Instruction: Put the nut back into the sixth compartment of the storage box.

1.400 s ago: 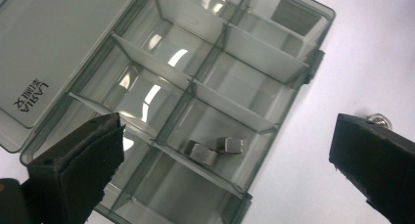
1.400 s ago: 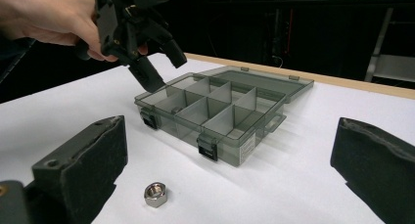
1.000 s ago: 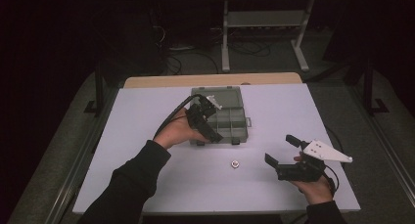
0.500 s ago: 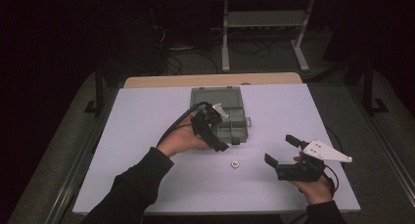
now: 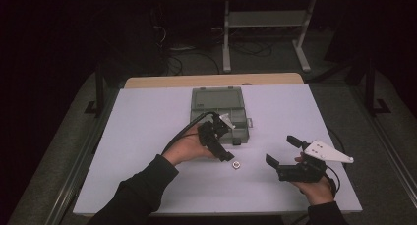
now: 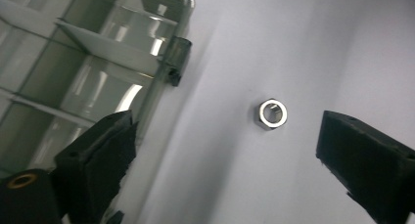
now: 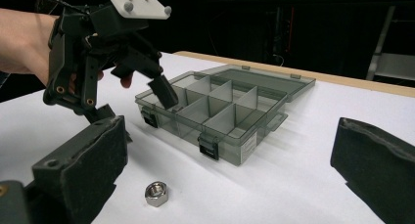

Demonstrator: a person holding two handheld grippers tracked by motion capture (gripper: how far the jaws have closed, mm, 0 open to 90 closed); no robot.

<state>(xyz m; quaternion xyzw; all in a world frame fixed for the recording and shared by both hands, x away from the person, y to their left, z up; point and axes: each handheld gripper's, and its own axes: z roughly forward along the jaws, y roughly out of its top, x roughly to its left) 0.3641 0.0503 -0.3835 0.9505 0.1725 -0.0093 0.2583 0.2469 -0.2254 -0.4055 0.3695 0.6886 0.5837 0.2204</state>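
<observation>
A small steel hex nut (image 5: 236,165) lies on the white table (image 5: 147,136), just in front of a grey clear compartment box (image 5: 219,107) whose lid is folded back. My left gripper (image 5: 226,142) hovers at the box's near right corner, open, angled down toward the nut. Seen along the left gripper (image 6: 227,136), the nut (image 6: 272,113) lies between the spread jaws, nearer the right one, with the box (image 6: 73,72) at the left. My right gripper (image 5: 282,150) stands open and holds nothing, to the right of the nut. From it I see the nut (image 7: 156,193), the box (image 7: 220,106) and the left gripper (image 7: 137,104).
The box's compartments look empty. A wooden strip (image 5: 211,80) runs along the table's far edge, and a metal stand (image 5: 265,23) and cables sit on the dark floor beyond. Bare table surface spreads on both sides of the box.
My left gripper has drawn back from over the box toward the person and dropped closer to the nut. The right gripper and the nut have stayed where they were.
</observation>
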